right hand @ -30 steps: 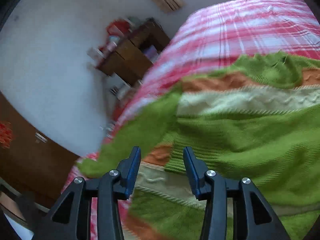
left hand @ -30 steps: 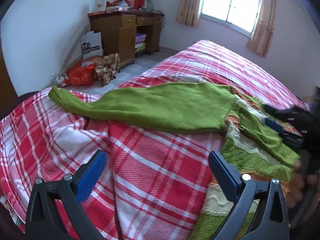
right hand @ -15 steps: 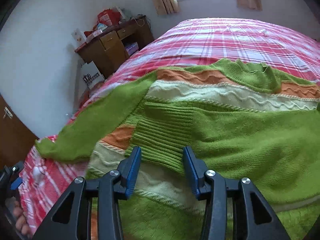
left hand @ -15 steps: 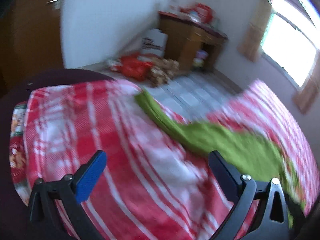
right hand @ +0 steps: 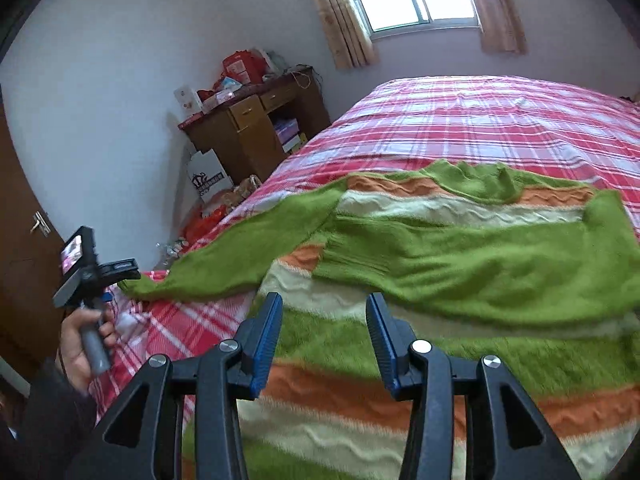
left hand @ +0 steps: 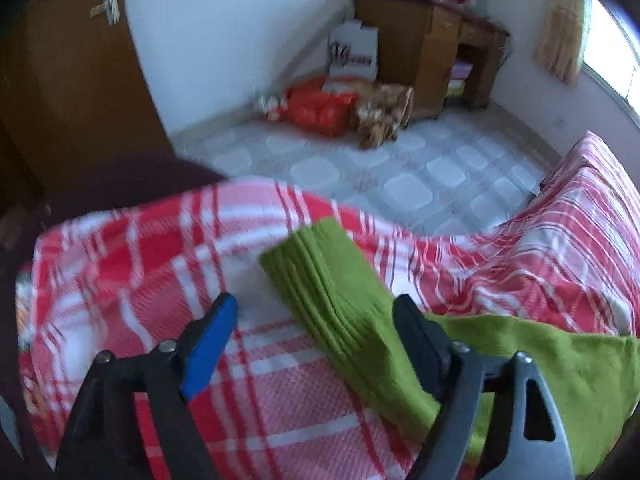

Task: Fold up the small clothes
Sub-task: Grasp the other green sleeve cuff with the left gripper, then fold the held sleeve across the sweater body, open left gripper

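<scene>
A small knitted sweater (right hand: 460,264) in green, orange and cream stripes lies flat on the red plaid bed (right hand: 480,120). One sleeve is folded across its chest. The other green sleeve (right hand: 240,256) stretches left to the bed's corner. My left gripper (left hand: 312,320) is open, and that sleeve's ribbed cuff (left hand: 320,276) lies between its fingers. The left gripper also shows in the right wrist view (right hand: 116,270), held at the sleeve end. My right gripper (right hand: 324,324) is open and empty, just above the sweater's lower body.
A wooden desk (right hand: 248,128) with clutter stands against the wall left of the bed. Bags (left hand: 320,108) lie on the tiled floor (left hand: 400,176). A brown door (left hand: 60,80) is at the left. The bed's corner edge is beside the cuff.
My left gripper swung left and came down to the sleeve's cuff at the bed corner. My right gripper drew back from the sweater, so more of it shows.
</scene>
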The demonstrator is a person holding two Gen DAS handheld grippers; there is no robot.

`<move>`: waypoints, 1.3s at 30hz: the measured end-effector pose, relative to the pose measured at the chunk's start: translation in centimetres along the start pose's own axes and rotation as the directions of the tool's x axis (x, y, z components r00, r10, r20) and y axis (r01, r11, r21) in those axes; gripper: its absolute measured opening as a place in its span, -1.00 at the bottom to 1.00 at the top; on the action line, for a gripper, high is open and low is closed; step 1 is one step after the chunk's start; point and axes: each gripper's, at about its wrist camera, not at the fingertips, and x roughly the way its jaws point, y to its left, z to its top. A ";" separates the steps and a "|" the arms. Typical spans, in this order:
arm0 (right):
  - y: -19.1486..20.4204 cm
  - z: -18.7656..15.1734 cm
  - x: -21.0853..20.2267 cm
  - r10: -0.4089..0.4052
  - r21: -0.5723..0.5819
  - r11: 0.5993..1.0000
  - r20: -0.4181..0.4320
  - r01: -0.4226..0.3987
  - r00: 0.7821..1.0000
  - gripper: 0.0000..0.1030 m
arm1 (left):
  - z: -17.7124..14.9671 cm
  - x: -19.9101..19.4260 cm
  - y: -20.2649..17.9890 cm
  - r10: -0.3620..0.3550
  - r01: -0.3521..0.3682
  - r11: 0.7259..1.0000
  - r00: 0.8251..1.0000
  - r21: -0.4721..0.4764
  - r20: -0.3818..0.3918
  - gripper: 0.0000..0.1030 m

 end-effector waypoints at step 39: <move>-11.8 -2.5 -6.4 -0.193 0.304 0.936 0.018 0.179 0.981 -0.12 | -20.2 -22.5 -24.1 -0.694 0.572 0.528 0.717 0.627 -0.069 -0.85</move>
